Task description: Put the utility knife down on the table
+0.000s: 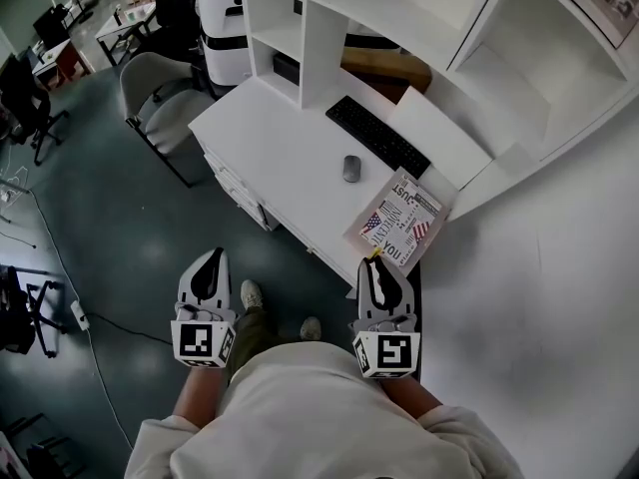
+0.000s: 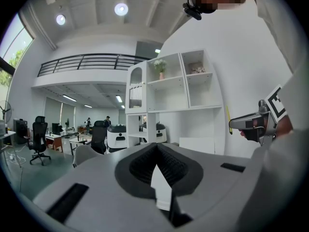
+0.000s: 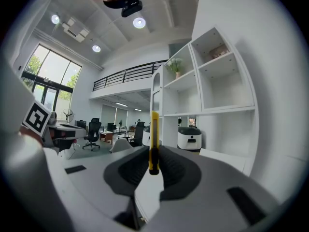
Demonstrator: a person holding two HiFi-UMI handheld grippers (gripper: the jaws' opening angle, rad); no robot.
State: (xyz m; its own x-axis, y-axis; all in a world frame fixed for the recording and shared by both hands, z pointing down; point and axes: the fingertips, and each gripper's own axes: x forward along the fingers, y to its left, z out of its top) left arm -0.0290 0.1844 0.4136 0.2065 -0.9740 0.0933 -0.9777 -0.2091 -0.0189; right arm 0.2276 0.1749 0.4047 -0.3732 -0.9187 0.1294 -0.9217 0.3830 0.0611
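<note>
A yellow utility knife (image 3: pixel 153 134) stands upright between the jaws of my right gripper (image 3: pixel 153 152), which is shut on its lower end. In the head view the right gripper (image 1: pixel 377 265) hovers at the near corner of the white table (image 1: pixel 280 148), and the knife's yellow tip (image 1: pixel 375 253) pokes out just short of a printed booklet (image 1: pixel 397 223). My left gripper (image 1: pixel 212 259) hangs over the floor to the left, off the table, with its jaws together and nothing in them (image 2: pixel 157 149). The left gripper view also shows the right gripper (image 2: pixel 251 122) carrying the knife (image 2: pixel 228 119).
A black keyboard (image 1: pixel 377 136) and a mouse (image 1: pixel 350 169) lie on the table beyond the booklet. A white shelf unit (image 1: pixel 329 28) rises at the table's back. A grey chair (image 1: pixel 160 93) stands to the left, and a power strip (image 1: pixel 77 314) lies on the floor.
</note>
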